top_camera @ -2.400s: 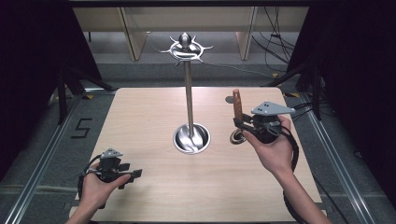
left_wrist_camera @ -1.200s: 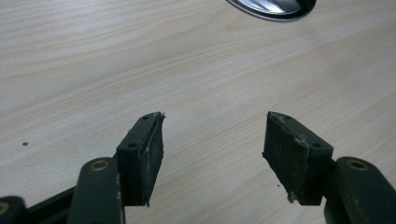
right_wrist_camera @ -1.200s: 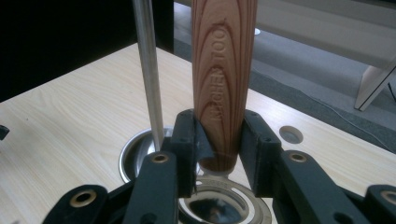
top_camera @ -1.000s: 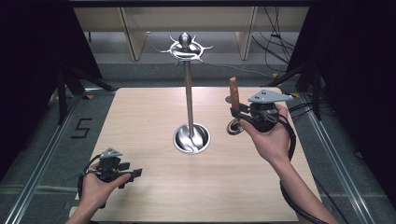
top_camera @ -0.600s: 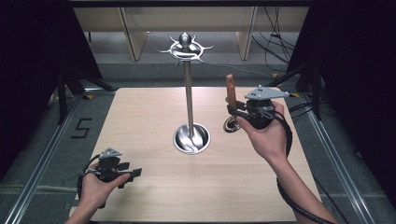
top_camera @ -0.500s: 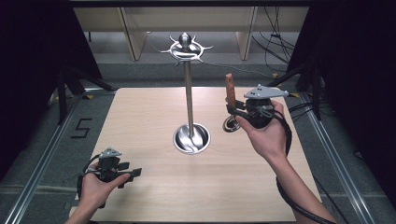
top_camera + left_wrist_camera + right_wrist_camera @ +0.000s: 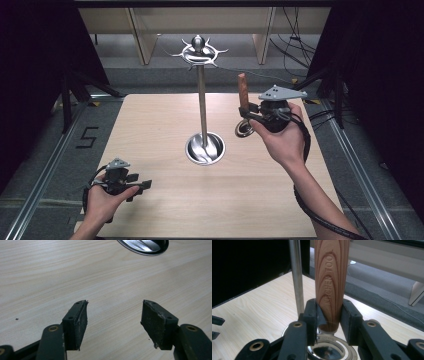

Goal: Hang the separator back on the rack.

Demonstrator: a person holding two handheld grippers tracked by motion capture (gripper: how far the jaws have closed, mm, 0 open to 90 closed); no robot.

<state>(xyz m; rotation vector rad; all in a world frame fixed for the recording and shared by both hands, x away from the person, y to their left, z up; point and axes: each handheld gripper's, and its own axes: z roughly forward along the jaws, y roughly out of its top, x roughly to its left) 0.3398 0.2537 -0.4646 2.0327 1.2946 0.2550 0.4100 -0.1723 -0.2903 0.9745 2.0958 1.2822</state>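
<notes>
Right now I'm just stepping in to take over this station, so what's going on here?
A person works with a gripper in each hand. The right gripper is clamped on the wooden handle of a kitchen utensil, holding it upright above the table, near the metal hanging stand. Its metal ring end hangs below the jaws. The left gripper rests low at the table's near left, open with nothing between its jaws.

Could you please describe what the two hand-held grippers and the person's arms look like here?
Both are black, boxy tools with two jaws. The right gripper carries a grey three-cornered plate on top and trails a thick black cable past the forearm. The left gripper has a smaller grey plate and a looping black cable. Its black pads are flat, scuffed and chipped, on arms with brass-coloured rivets. The forearms are bare, without sleeves.
</notes>
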